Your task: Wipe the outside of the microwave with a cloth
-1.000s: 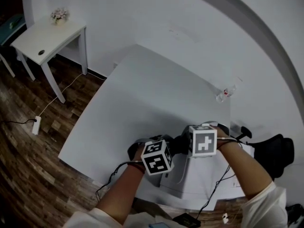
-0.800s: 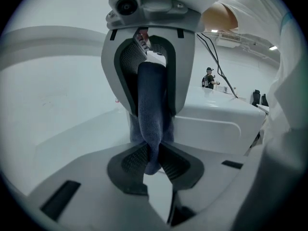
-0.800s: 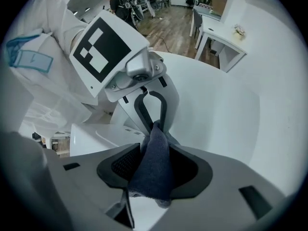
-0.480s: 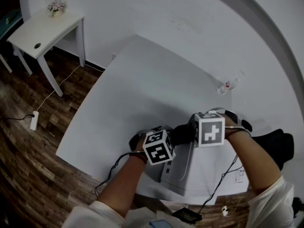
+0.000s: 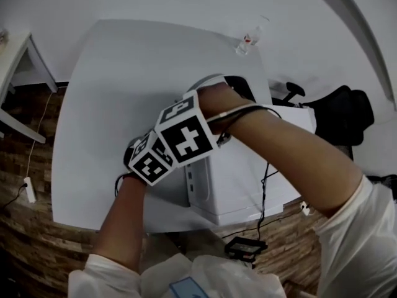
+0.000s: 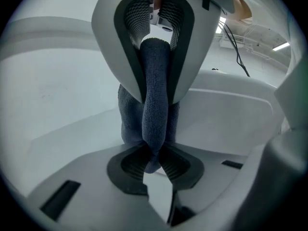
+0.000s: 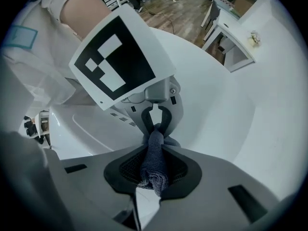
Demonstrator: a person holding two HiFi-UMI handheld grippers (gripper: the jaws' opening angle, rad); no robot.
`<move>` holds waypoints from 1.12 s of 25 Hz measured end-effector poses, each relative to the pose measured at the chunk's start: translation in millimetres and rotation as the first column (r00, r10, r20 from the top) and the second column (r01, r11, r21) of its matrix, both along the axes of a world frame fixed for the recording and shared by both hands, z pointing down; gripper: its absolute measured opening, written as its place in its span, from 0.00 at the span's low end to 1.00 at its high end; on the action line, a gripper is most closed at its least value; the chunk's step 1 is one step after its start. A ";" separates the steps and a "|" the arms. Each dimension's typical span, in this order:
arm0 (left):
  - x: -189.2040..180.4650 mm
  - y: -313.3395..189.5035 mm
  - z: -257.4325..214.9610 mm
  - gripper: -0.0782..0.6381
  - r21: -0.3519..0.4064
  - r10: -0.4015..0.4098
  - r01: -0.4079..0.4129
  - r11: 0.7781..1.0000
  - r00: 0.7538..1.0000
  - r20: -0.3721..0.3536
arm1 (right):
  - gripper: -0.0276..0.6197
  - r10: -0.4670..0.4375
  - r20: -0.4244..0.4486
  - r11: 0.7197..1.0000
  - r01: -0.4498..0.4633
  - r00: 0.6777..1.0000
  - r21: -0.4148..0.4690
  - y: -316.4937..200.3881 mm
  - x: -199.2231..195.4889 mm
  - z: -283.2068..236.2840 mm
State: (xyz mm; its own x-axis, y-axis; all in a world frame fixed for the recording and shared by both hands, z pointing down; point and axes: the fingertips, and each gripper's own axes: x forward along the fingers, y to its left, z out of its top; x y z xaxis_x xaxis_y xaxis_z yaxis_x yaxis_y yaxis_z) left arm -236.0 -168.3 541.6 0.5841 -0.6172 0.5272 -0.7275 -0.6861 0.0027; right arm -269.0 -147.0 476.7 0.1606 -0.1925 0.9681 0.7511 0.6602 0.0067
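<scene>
Above the white table (image 5: 93, 104), left gripper (image 6: 153, 161) and just-closed right gripper (image 7: 153, 177) both clamp the dark-blue terry cloth (image 6: 155, 81); white boxy microwave (image 5: 236, 179) seemingly unwiped.

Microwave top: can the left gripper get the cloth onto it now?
Likely yes: left gripper, shut on the cloth, hangs by the microwave, nothing between. But the jaws of the right gripper have just been closing on the same cloth, so both must move together.

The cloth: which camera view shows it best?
The left gripper view: the blue cloth fills the middle as a long strip. The right gripper view shows only a short bunched piece. In the head view it cannot be seen.
</scene>
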 end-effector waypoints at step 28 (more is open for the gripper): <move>33.0 56.2 10.0 0.19 -0.016 0.105 -0.107 0.994 0.989 -0.109 | 0.16 0.083 -0.055 0.996 -0.085 0.995 -0.041 52.1 29.8 21.9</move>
State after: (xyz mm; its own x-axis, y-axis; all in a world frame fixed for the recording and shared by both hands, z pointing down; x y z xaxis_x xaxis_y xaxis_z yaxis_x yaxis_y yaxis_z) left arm -203.0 -112.0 551.5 0.6997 -0.5377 0.4705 -0.6454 -0.7581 0.0934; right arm -239.2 -94.9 498.7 0.2258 -0.1339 0.9649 0.6916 0.7196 -0.0620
